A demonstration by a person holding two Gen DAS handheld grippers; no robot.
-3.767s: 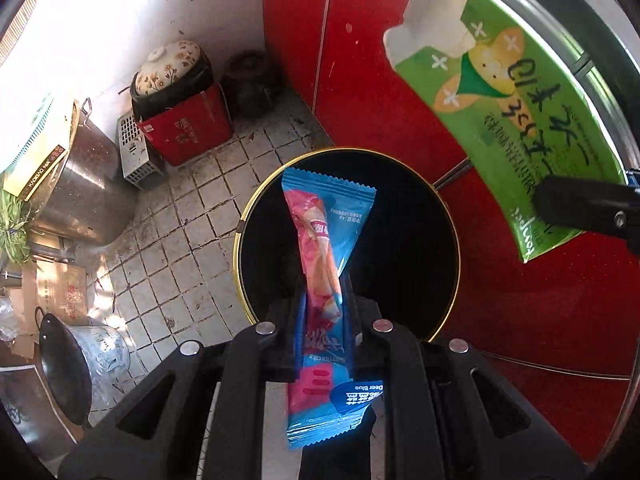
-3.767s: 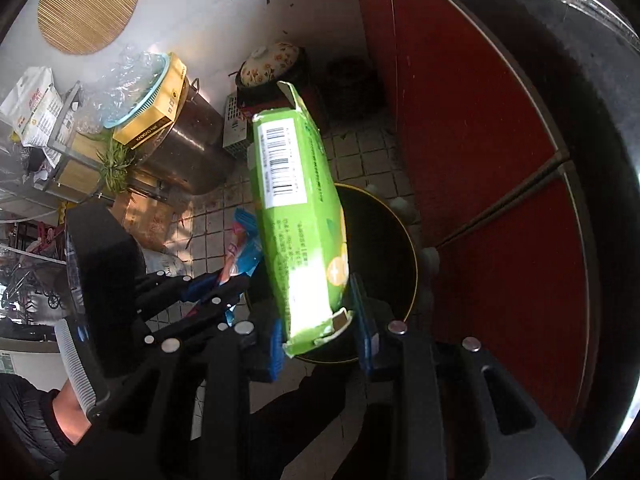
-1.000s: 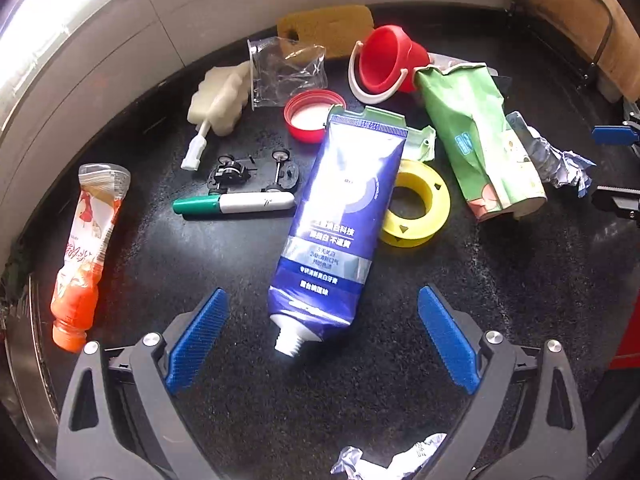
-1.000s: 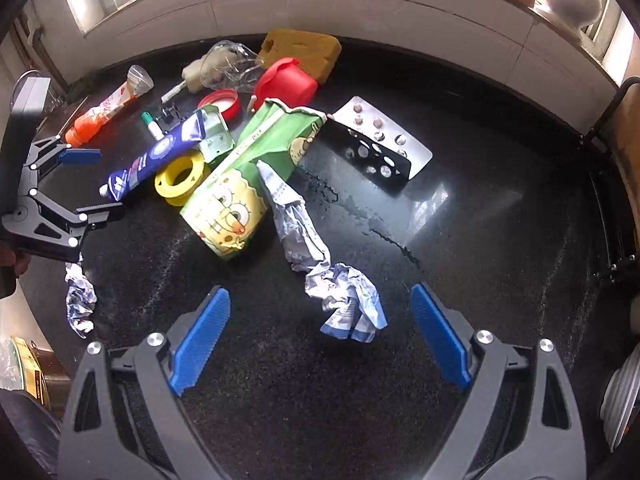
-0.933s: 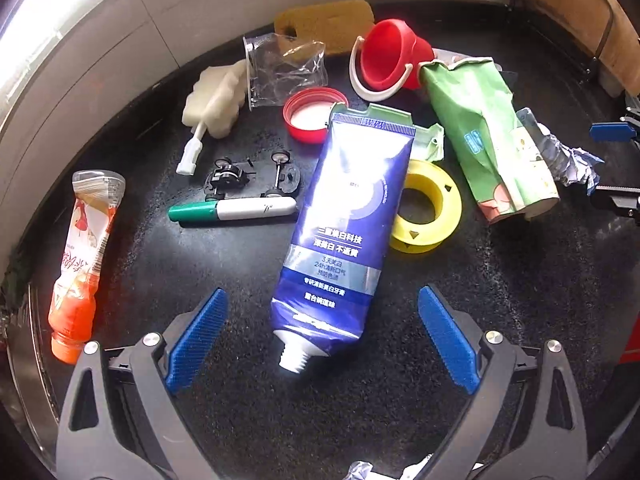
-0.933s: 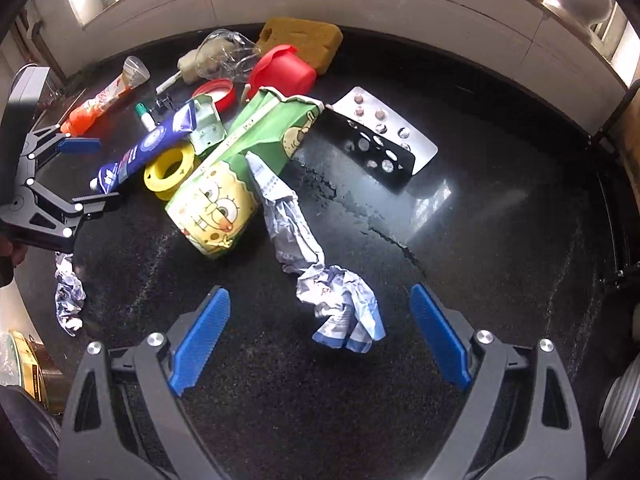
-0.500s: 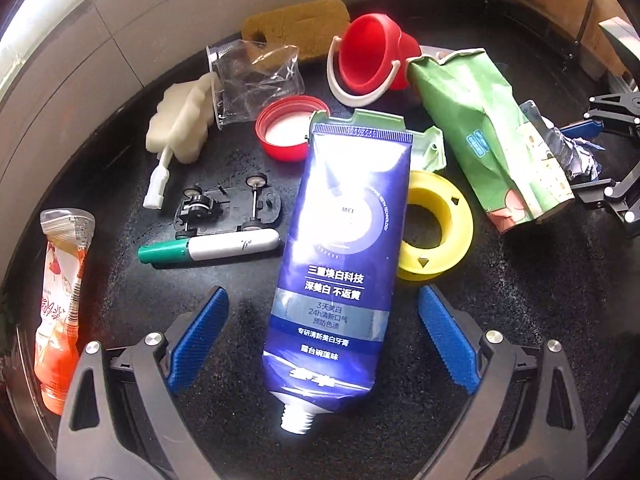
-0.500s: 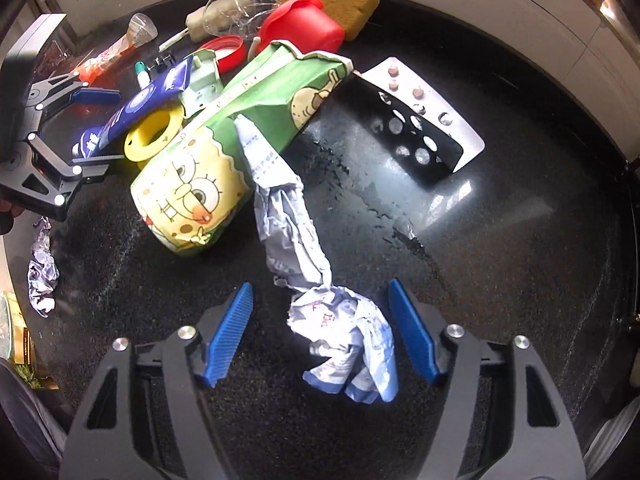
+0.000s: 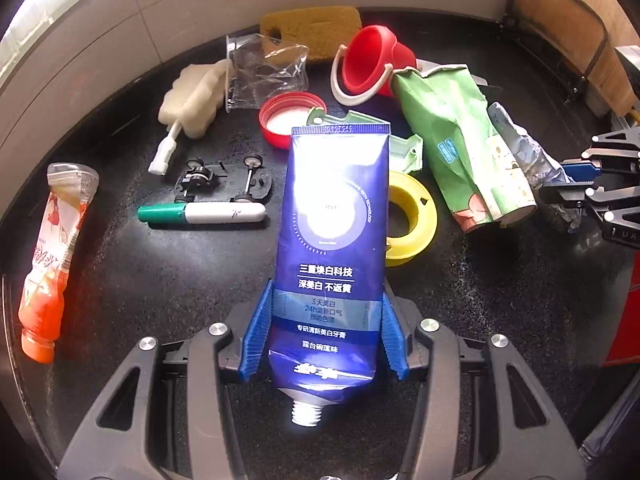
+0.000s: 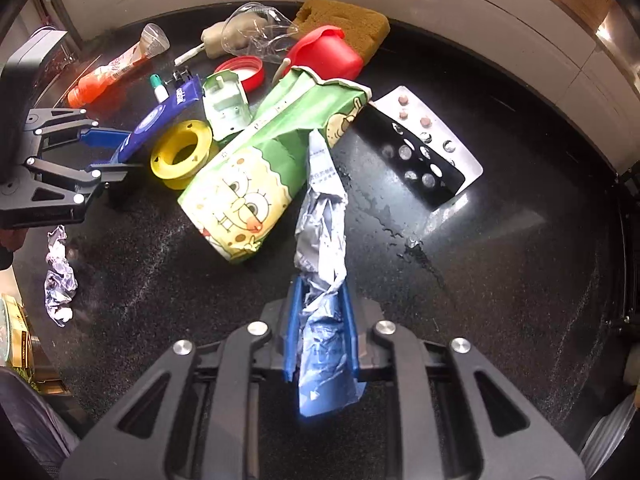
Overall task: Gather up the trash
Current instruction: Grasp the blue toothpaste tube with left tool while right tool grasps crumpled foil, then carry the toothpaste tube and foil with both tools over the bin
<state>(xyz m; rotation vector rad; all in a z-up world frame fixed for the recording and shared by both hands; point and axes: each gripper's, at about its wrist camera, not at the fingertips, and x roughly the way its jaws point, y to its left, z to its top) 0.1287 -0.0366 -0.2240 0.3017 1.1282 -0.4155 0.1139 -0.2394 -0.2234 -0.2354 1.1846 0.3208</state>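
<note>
Both tools have gone from wide apart a second ago to narrow, each around a piece of trash. Left tool [image 9: 324,336]: its blue pads now sit against the two edges of the blue toothpaste tube [image 9: 332,248] near its neck, and the jaws are closing on it; the capless white thread points back toward the tool body, the crimped end away from it. Right tool [image 10: 320,332]: jaws together, clamped on the crumpled silver-blue wrapper [image 10: 322,240], whose long twisted end runs forward from the tips over the black counter [image 10: 500,280].

Ahead of the left tool, just right of the tube, lies a yellow tape ring [image 9: 412,220] partly under the tube's edge; farther right is the green cartoon snack bag [image 9: 460,152]. Left of the tube are a green-and-white marker [image 9: 200,213], a small toy car chassis [image 9: 224,178] and, well off to the left, an orange sauce packet [image 9: 52,256]. Beyond the tube's far end sit a red lid [image 9: 286,118], a red toy bucket [image 9: 372,64], a clear plastic bag [image 9: 264,72] and a yellow sponge [image 9: 312,30].

Forward and right of the right tool lies a blister pack of pills [image 10: 420,148]; far to its left a small crumpled foil scrap [image 10: 59,276] rests on the counter.
</note>
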